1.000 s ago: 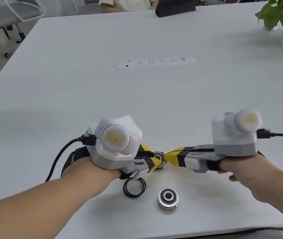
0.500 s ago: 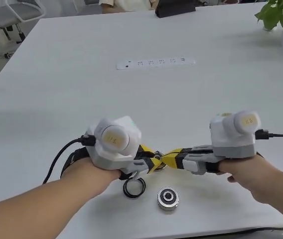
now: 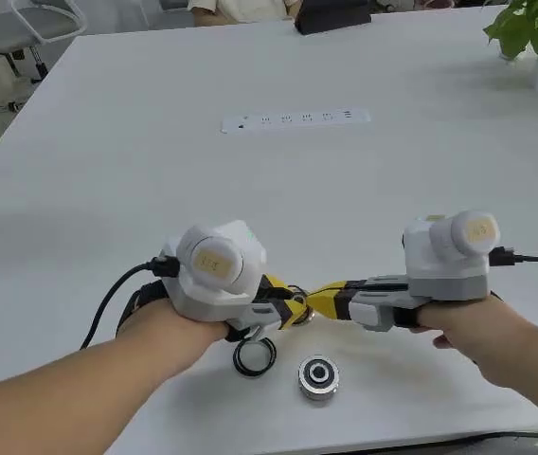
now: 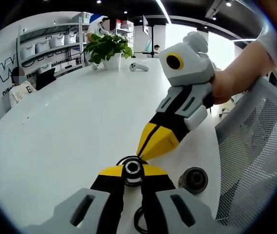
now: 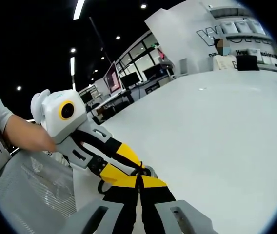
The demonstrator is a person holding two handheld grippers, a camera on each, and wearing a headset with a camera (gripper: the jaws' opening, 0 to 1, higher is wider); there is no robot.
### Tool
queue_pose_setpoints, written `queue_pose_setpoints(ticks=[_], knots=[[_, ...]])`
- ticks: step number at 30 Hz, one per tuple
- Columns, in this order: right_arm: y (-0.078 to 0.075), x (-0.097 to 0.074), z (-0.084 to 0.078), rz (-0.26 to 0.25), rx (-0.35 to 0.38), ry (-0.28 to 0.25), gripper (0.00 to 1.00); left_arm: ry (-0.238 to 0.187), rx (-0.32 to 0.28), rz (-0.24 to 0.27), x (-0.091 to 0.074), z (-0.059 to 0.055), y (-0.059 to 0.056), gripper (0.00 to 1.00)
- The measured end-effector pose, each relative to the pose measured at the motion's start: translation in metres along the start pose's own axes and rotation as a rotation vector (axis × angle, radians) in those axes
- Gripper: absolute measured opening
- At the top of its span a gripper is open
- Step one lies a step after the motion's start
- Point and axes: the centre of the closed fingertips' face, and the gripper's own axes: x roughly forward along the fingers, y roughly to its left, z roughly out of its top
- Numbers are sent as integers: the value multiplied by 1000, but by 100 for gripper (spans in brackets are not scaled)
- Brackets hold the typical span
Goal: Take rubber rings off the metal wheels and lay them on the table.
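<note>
Low over the white table (image 3: 155,171), my left gripper (image 3: 295,306) and right gripper (image 3: 313,301) meet tip to tip. The left gripper (image 4: 131,172) is shut on a small metal wheel (image 4: 132,167) with a dark rubber ring round its rim. The right gripper (image 4: 141,154) comes in from the upper right with its yellow jaws closed on that rim, seemingly pinching the ring. On the table near me lie a loose black rubber ring (image 3: 255,357) and a bare metal wheel (image 3: 319,375), also seen as the wheel (image 4: 194,179) beside my jaws.
A white power strip (image 3: 295,118) lies mid-table and a potted plant (image 3: 532,27) stands at the far right corner. The left gripper's black cable (image 3: 117,294) trails left. The table's front edge runs just below the bare wheel; a mesh chair (image 4: 255,146) stands beyond it.
Almost nothing: both grippers stay joined at the held wheel, and the right gripper has drifted very slightly to the right.
</note>
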Motion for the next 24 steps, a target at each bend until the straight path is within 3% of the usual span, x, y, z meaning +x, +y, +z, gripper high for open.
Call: queue_pose_setpoints(ticks=[13,24], knots=[[2,-2,3,-6,22,-7,0,11,13,-37,-2,0,-3,12],[0,-5,8,-3,29,-17,0,-35,10,-53,-24,9,-3,25]])
